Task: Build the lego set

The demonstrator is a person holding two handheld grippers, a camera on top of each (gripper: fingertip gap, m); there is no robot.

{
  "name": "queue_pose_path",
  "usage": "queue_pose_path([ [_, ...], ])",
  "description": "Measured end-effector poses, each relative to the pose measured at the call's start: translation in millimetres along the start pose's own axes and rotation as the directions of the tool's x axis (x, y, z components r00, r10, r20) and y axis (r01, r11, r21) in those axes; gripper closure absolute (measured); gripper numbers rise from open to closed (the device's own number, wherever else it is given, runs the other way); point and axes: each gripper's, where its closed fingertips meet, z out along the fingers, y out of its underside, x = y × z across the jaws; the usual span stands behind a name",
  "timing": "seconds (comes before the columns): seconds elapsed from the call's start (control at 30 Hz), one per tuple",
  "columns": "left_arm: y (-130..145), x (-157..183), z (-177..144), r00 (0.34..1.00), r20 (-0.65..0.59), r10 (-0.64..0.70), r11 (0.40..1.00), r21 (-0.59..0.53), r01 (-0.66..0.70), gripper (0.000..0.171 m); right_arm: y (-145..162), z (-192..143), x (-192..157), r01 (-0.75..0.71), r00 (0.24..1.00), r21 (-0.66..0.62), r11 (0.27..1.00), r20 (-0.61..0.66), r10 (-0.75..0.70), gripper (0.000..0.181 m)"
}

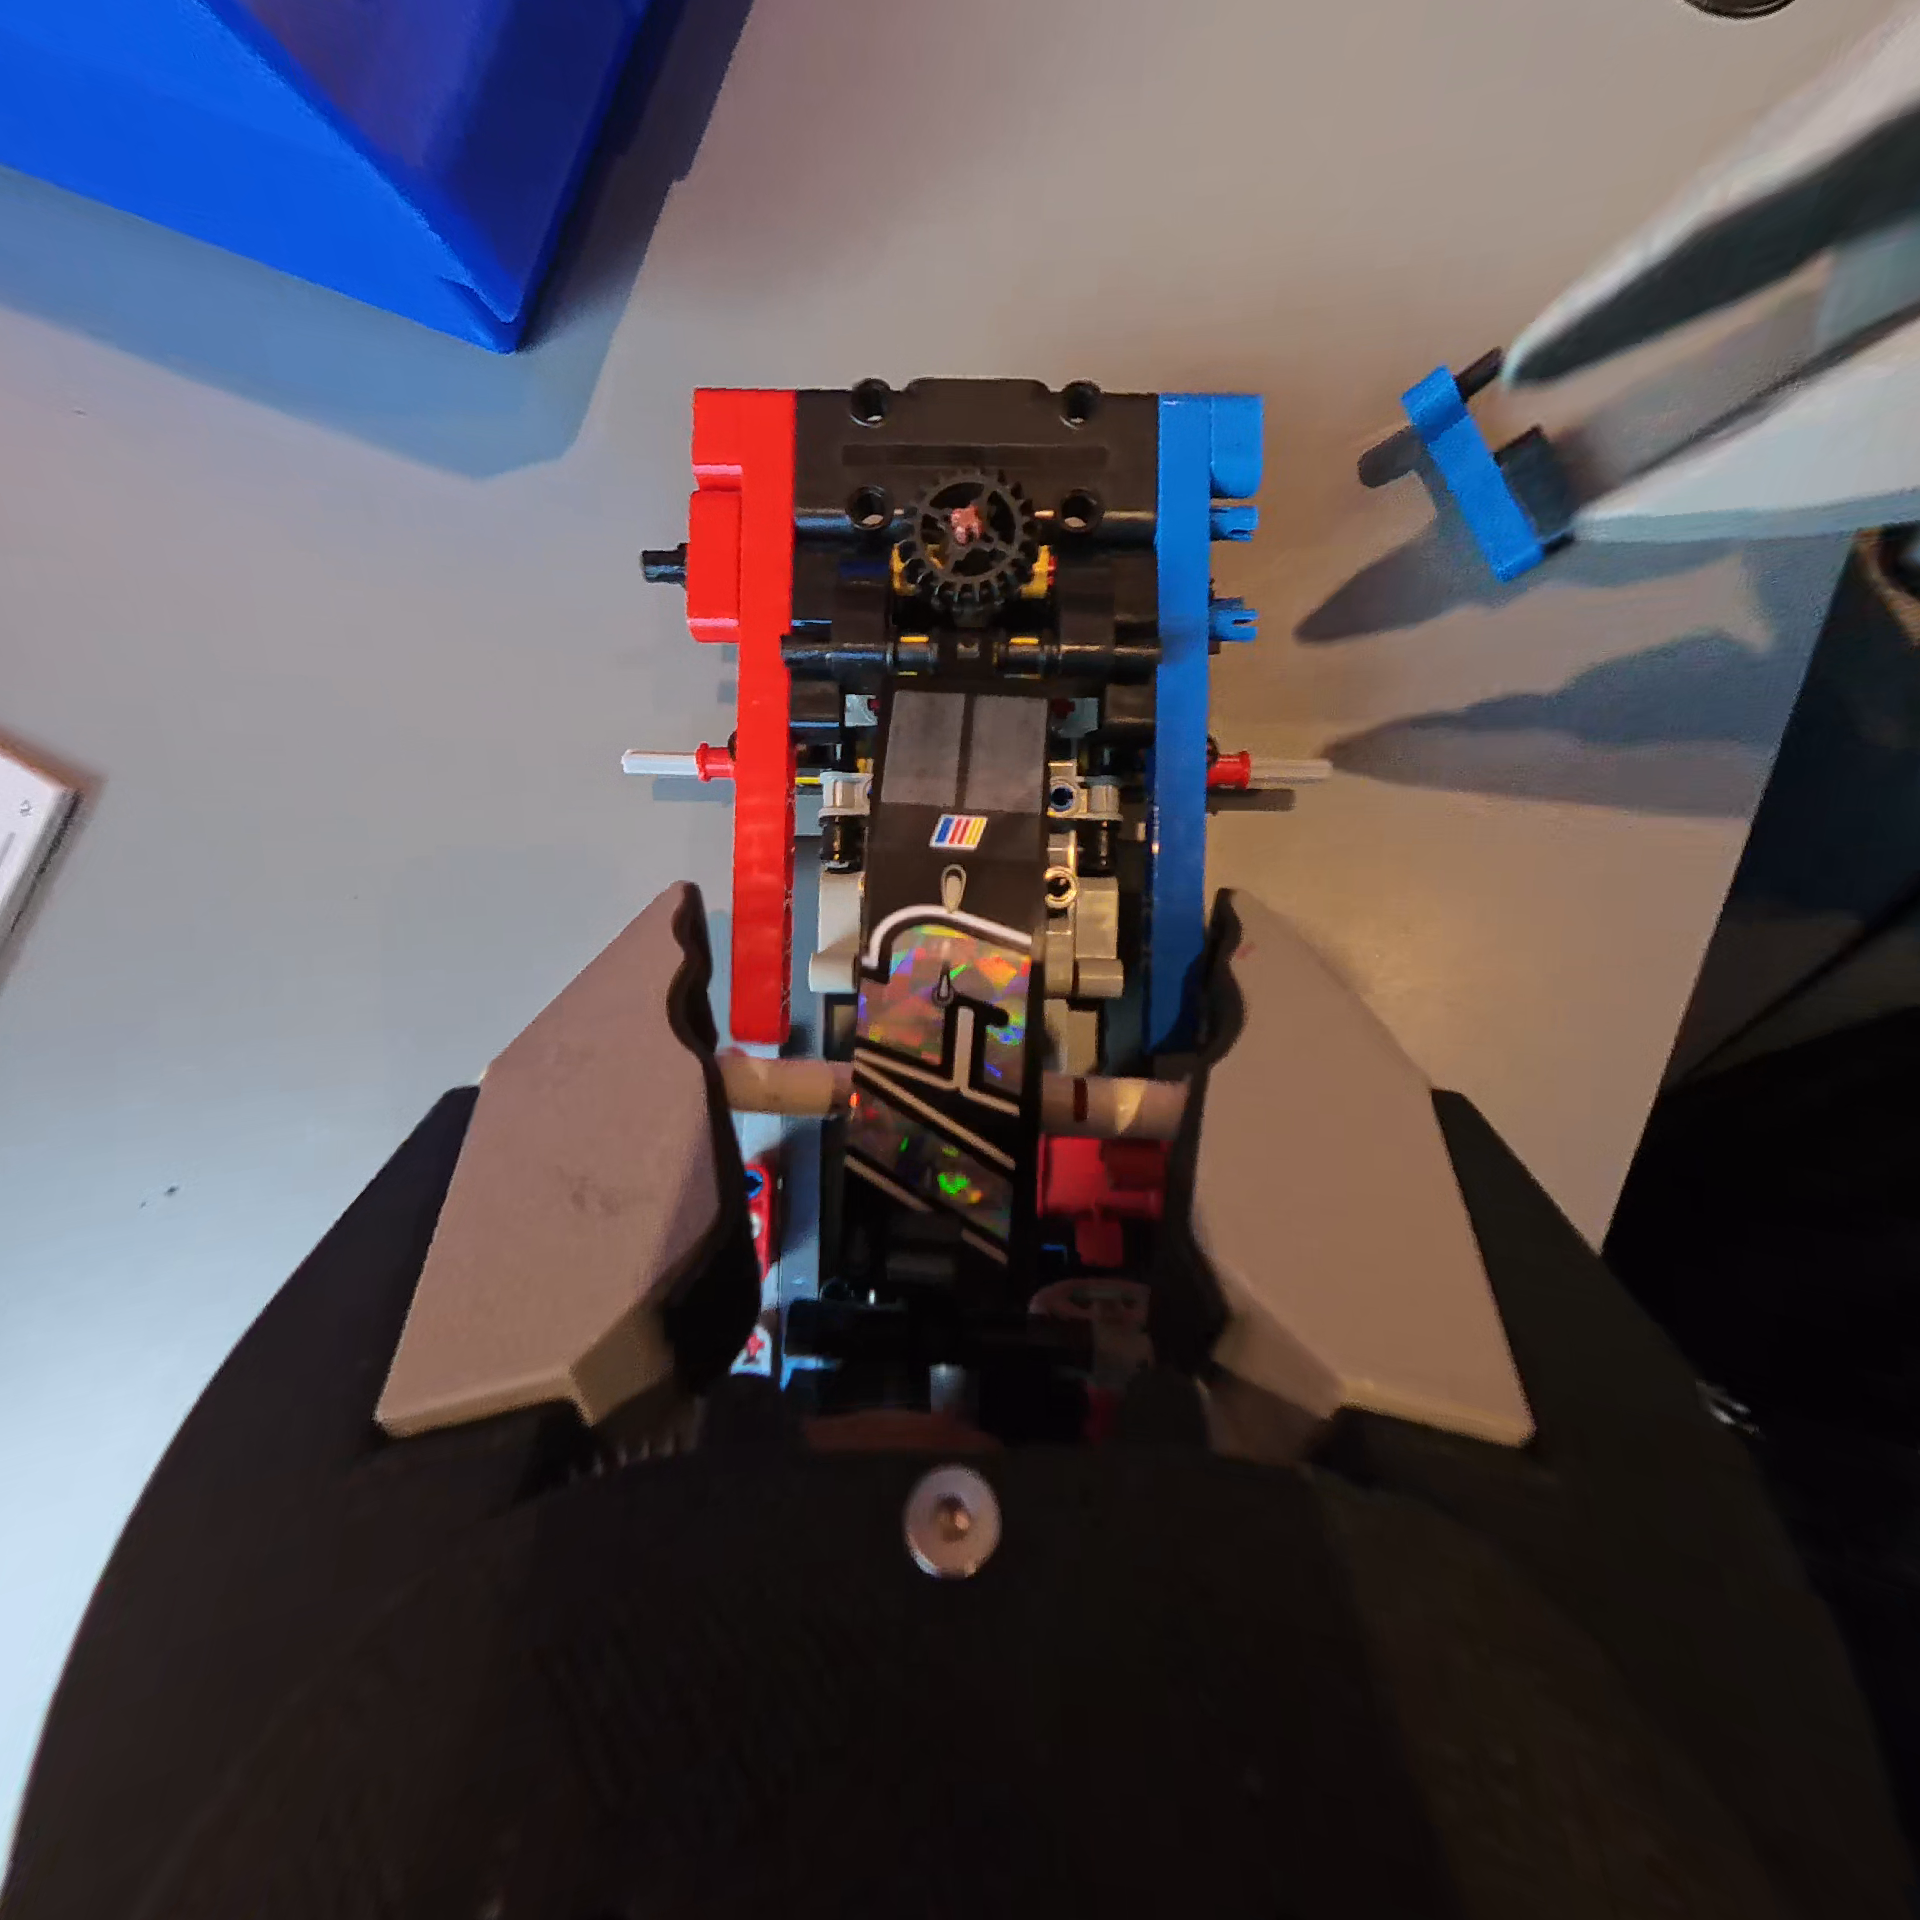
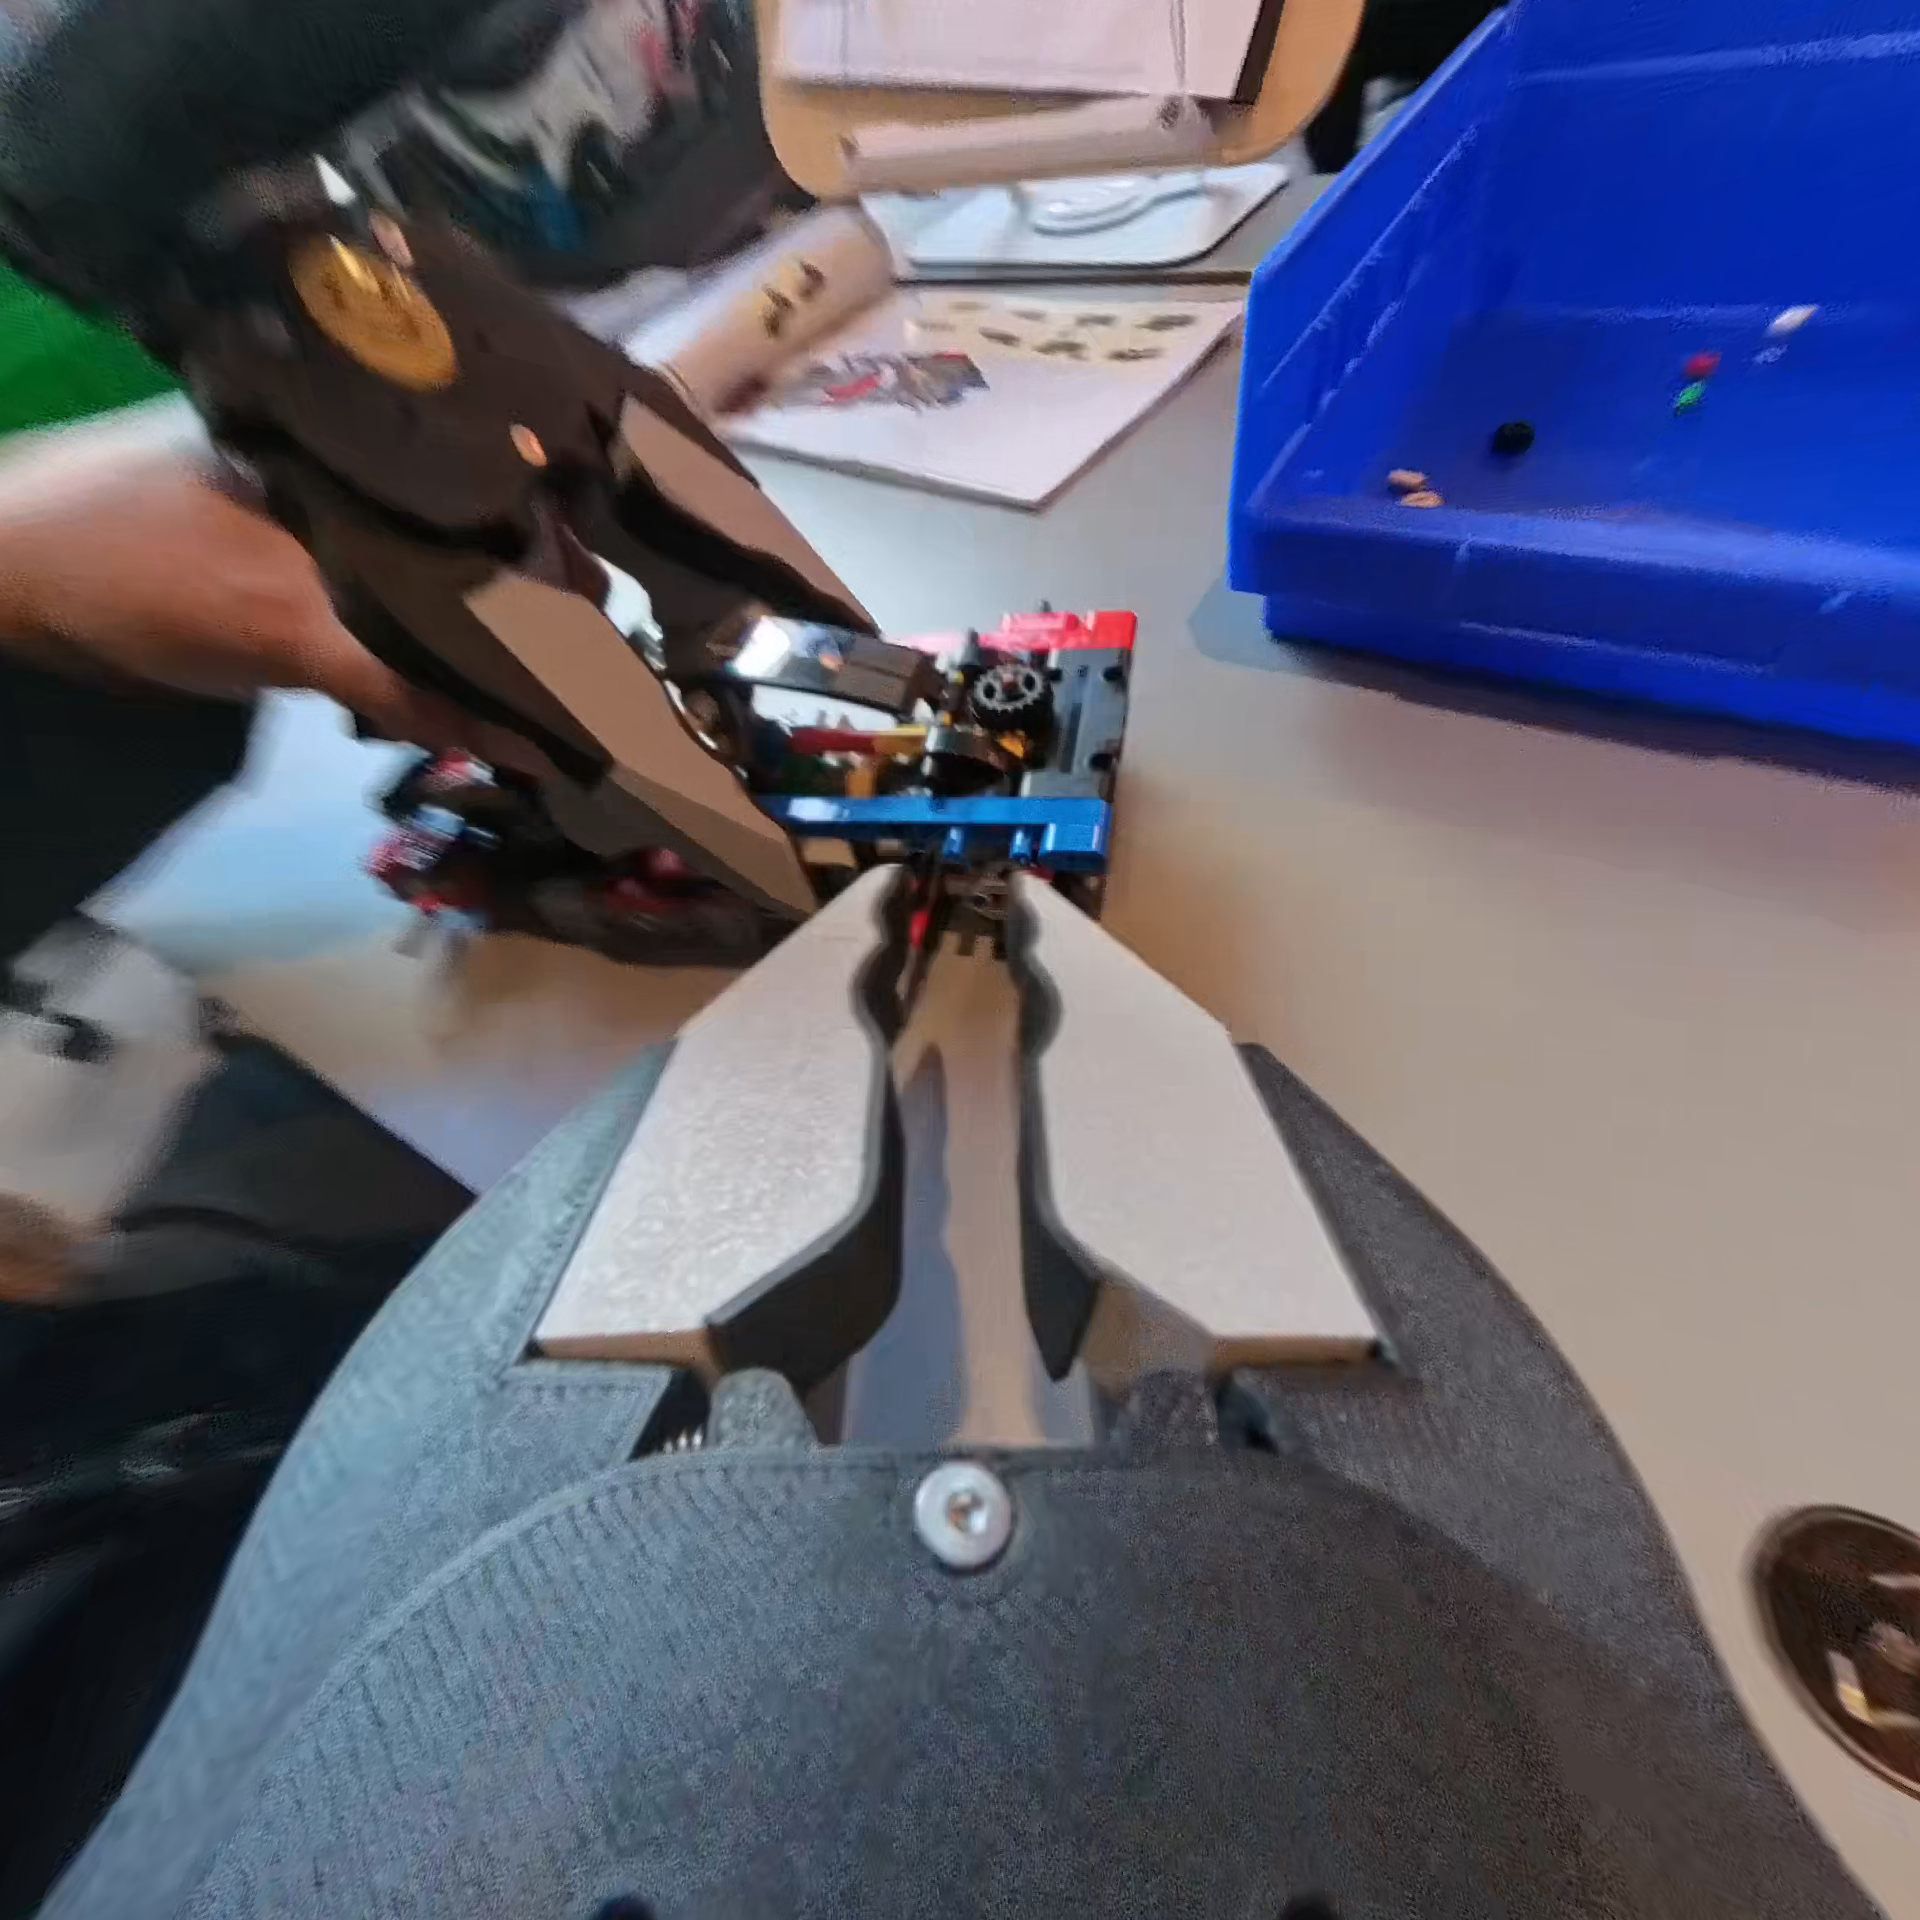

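My left gripper [image 1: 956,987] is shut on the part-built lego car [image 1: 971,727], gripping its sides. The car has a red beam [image 1: 758,727] on the left, a blue beam [image 1: 1179,727] on the right, and a black gear [image 1: 971,540] at its far end. My right gripper [image 2: 956,914] is shut on a small blue piece with black pins [image 1: 1470,483]. It holds the piece just right of the car's blue side, apart from it in the left wrist view. In the right wrist view the car [image 2: 997,748] lies right ahead of my fingertips, and the left gripper [image 2: 623,686] holds it from the left.
A blue bin [image 2: 1558,582] stands beyond the car and holds a few small parts; it also shows in the left wrist view [image 1: 312,156]. An open instruction booklet [image 2: 987,416] lies behind. A person's arm [image 2: 156,582] is at the left. A dark object [image 1: 1818,935] borders the table's right.
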Motion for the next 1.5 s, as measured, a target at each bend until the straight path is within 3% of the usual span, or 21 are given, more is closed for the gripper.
queue_pose_path([
  [0.03,1,-2,-4,1.0,0.02,0.012,1.0,0.0,-0.012,0.079,-5,-4,-1,-0.074,0.996,0.009,0.997,0.06,0.073,0.156],
  [0.1,0,-6,-16,0.996,0.07,0.047,0.999,0.006,-0.047,0.081,-11,-11,-3,-0.171,0.974,0.009,0.985,0.149,0.168,0.153],
  [0.23,-14,-5,-58,0.976,0.188,0.107,0.989,0.079,-0.124,0.085,-9,-14,-6,-0.208,0.962,-0.033,0.978,0.173,0.21,0.14],
  [0.37,-43,43,-85,0.958,0.114,0.262,0.94,0.197,-0.281,0.095,-12,-10,-23,-0.265,0.927,-0.076,0.961,0.255,0.276,0.124],
  [0.47,-59,94,-80,0.903,0.024,0.428,0.873,0.247,-0.42,0.114,-12,-4,-43,-0.287,0.893,-0.121,0.95,0.325,0.312,0.11],
  [0.57,-57,115,-63,0.851,-0.024,0.524,0.834,0.217,-0.507,0.134,-13,-1,-54,-0.265,0.89,-0.145,0.953,0.342,0.3,0.103],
  [0.63,-57,117,-59,0.848,-0.023,0.529,0.83,0.221,-0.511,0.15,-12,-3,-54,-0.23,0.908,-0.147,0.962,0.324,0.266,0.108],
  [0.8,-53,130,-66,0.814,-0.06,0.577,0.793,0.278,-0.542,0.153,-8,-4,-57,-0.195,0.901,-0.156,0.968,0.362,0.24,0.08],
  [0.9,-45,131,-61,0.793,-0.067,0.605,0.779,0.254,-0.573,0.154,-6,-3,-63,-0.13,0.896,-0.136,0.982,0.409,0.175,0.095],
  [1.0,-35,132,-60,0.783,-0.111,0.612,0.78,0.252,-0.573,0.154,-4,2,-65,-0.042,0.911,-0.12,0.992,0.404,0.087,0.094],
  [1.1,-36,147,-74,0.796,-0.243,0.554,0.815,0.352,-0.46,0.155,-10,-1,-79,-0.043,0.861,-0.066,0.997,0.504,0.07,0.084],
  [1.17,-37,149,-79,0.809,-0.284,0.515,0.834,0.385,-0.396,0.155,-15,-10,-98,-0.032,0.79,-0.03,0.999,0.611,0.044,0.115],
  [1.23,-29,150,-75,0.792,-0.243,0.561,0.808,0.371,-0.459,0.154,-10,-14,-108,0.08,0.772,0.021,0.997,0.631,-0.075,0.144],
  [1.33,-16,141,-64,0.804,-0.211,0.556,0.82,0.301,-0.487,0.153,-3,-8,-98,0.243,0.835,0.102,0.965,0.484,-0.261,0.152],
  [1.4,-10,117,-57,0.834,-0.15,0.531,0.837,0.245,-0.489,0.149,-5,-2,-64,0.405,0.879,0.123,0.906,0.22,-0.423,0.148],
  [1.47,-7,89,-55,0.868,-0.102,0.485,0.864,0.21,-0.458,0.146,-7,-1,-25,0.565,0.825,0.048,0.824,-0.074,-0.561,0.155],
  [1.5,-7,74,-54,0.888,-0.079,0.452,0.881,0.197,-0.431,0.145,-7,0,-15,0.578,0.809,0.023,0.816,-0.146,-0.569,0.157],
])
